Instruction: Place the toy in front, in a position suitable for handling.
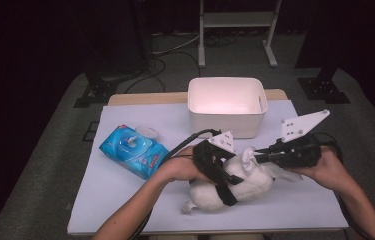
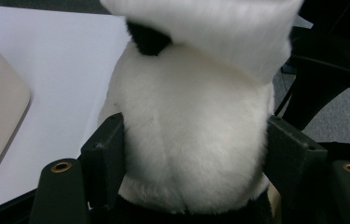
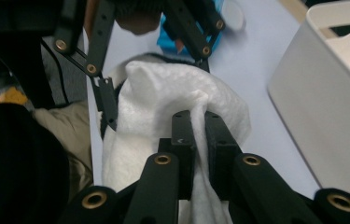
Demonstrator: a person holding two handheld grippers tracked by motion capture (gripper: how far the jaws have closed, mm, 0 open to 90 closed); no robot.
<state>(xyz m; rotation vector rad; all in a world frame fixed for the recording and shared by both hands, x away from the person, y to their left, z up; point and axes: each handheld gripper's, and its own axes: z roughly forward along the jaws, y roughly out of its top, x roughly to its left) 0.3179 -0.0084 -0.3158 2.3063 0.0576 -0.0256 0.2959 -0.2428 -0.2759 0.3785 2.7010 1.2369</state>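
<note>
A white plush toy (image 1: pixel 247 186) with black patches lies on the white table (image 1: pixel 125 200) near its front edge. My left gripper (image 1: pixel 220 175) is shut on the toy's body (image 2: pixel 191 140), one jaw pressing each side. My right gripper (image 1: pixel 261 156) comes in from the right and is shut on a white wipe (image 3: pixel 177 93). The wipe drapes over the top of the toy (image 1: pixel 249 154). In the right gripper view the left gripper (image 3: pixel 154 56) stands just beyond the wipe.
A blue pack of wet wipes (image 1: pixel 132 150) lies on the left of the table with its round lid (image 1: pixel 146 131) flipped open. A white plastic bin (image 1: pixel 227 122) stands at the back middle, close behind both grippers. A metal stand (image 1: pixel 237 20) is on the floor beyond.
</note>
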